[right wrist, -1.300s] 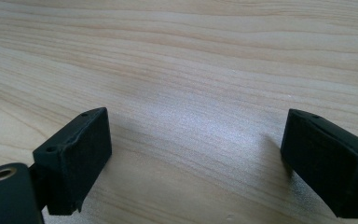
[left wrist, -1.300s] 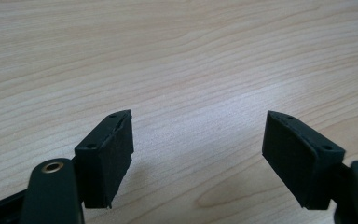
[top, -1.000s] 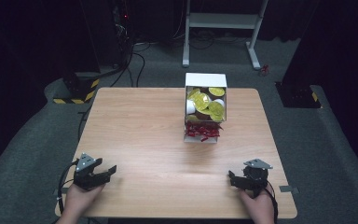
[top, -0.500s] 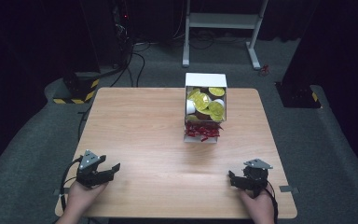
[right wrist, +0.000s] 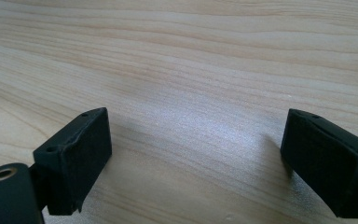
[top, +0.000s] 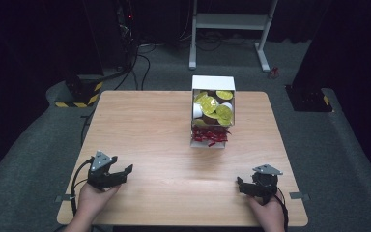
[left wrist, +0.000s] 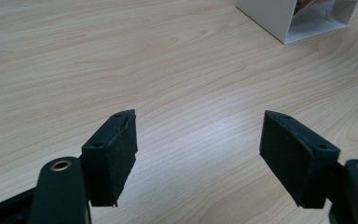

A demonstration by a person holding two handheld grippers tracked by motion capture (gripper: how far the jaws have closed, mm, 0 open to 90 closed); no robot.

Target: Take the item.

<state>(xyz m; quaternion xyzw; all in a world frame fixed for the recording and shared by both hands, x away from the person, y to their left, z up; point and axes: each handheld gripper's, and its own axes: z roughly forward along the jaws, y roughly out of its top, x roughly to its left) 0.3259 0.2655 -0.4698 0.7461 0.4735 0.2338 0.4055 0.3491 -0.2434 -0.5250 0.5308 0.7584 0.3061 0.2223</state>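
From the high view, a light wooden table stands on grey carpet in a dark room, with a white frame stand behind it and a yellow-and-black striped block on the floor to the far left. A white box sits at the table's far middle, holding gold-lidded round pods above a heap of red wrappers (what the wrappers contain is too small to tell). The left gripper hangs over the near left corner, the right gripper over the near right, each held in a hand and well apart from the box.

In the left gripper view, the left gripper has its jaws spread wide over bare wood, holding nothing; a corner of the white box lies ahead, upper right.

In the right gripper view, the right gripper is likewise wide apart and empty above the wood grain.
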